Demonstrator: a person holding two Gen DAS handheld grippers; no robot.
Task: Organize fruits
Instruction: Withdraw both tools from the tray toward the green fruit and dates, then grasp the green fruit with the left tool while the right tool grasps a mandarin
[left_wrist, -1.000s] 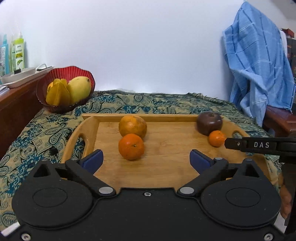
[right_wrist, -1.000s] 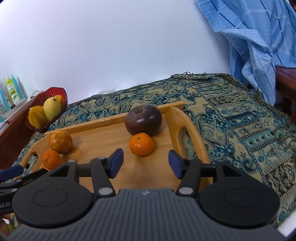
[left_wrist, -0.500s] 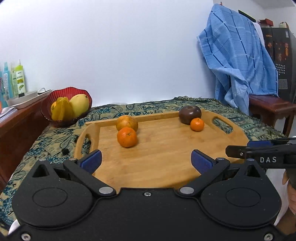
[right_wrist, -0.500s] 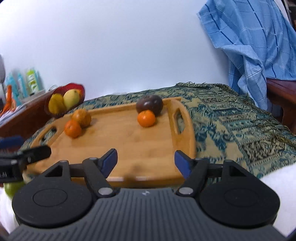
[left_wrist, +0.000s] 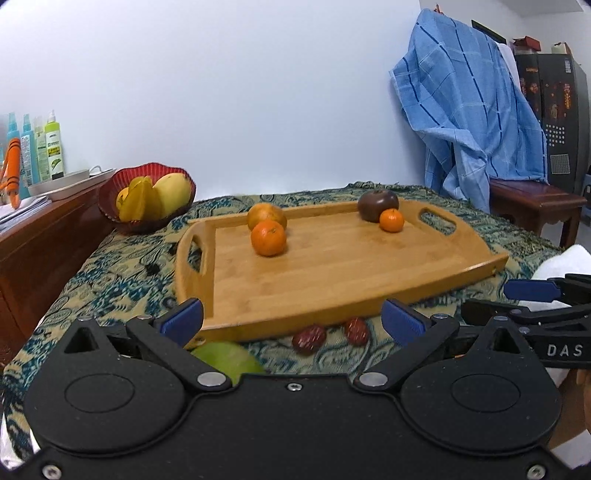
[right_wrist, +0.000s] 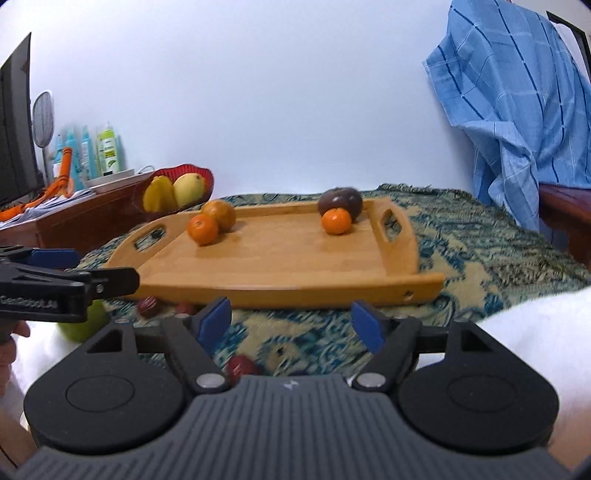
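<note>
Left gripper (left_wrist: 291, 319) released, empty; green fruit (left_wrist: 227, 360) lay just below its left finger (left_wrist: 183, 317), two red dates (left_wrist: 309, 338) on cloth between fingers. Wooden tray (left_wrist: 332, 273) with oranges (left_wrist: 268, 238) and dark fruit (left_wrist: 377, 205) sat ahead of fingertips. Right gripper (right_wrist: 291, 323) empty, jaws just opening wider; red date (right_wrist: 240, 365) lay below, between its fingers.

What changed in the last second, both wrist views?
Both hand-held grippers pulled back from the wooden tray, toward the near edge of the cloth. That brings a green fruit and small red fruits in front of the tray into view. The right hand-held gripper has just been opening, nothing between its fingers; the left hand-held gripper is open and empty. Tray fruits and red bowl unmoved.
</note>
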